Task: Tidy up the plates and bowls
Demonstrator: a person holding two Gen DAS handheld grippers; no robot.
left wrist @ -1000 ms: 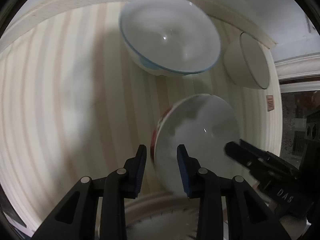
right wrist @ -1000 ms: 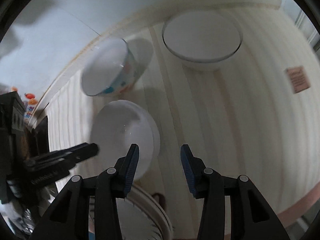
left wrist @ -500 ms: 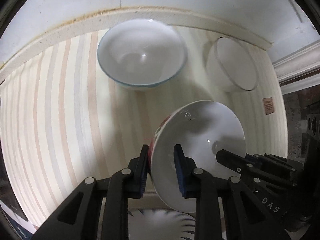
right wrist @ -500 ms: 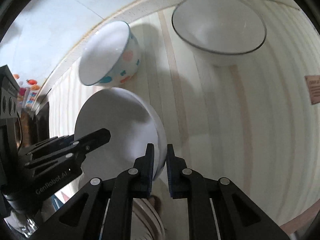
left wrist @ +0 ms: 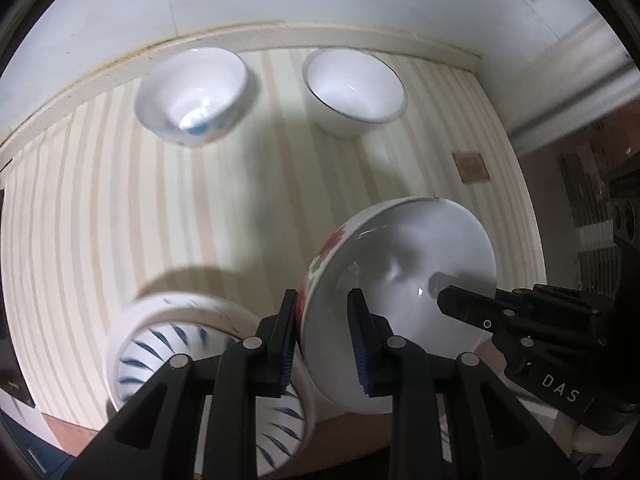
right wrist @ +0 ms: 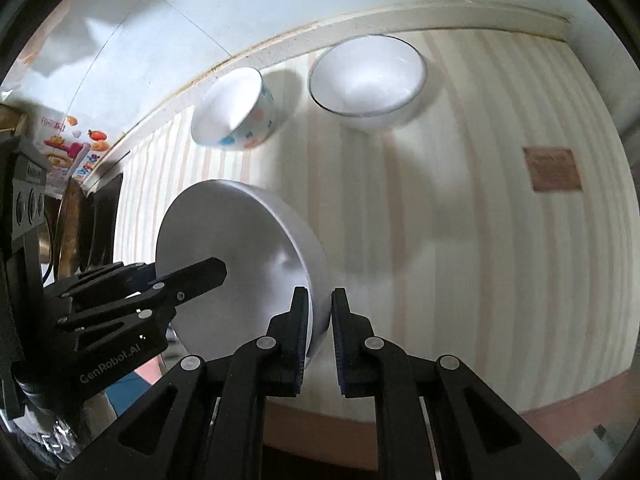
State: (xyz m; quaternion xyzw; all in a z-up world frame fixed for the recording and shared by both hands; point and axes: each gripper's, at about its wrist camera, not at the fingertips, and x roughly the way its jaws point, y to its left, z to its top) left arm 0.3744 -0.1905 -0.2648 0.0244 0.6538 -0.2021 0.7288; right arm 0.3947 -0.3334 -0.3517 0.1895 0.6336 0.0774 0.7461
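Over the striped worktop (left wrist: 168, 216) a flowered bowl (left wrist: 400, 280) is held lifted, its rim pinched by the left gripper (left wrist: 322, 336) and right gripper (right wrist: 320, 332), probably to be nested into a bowl near the back edge.

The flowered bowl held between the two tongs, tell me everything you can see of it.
The flowered bowl looks like glossy white ceramic, plain inside, with red flowers and green leaves on its outer wall. It is empty, tipped on edge and lifted off the striped table. The left tongs and right tongs each pinch its rim on opposite sides.
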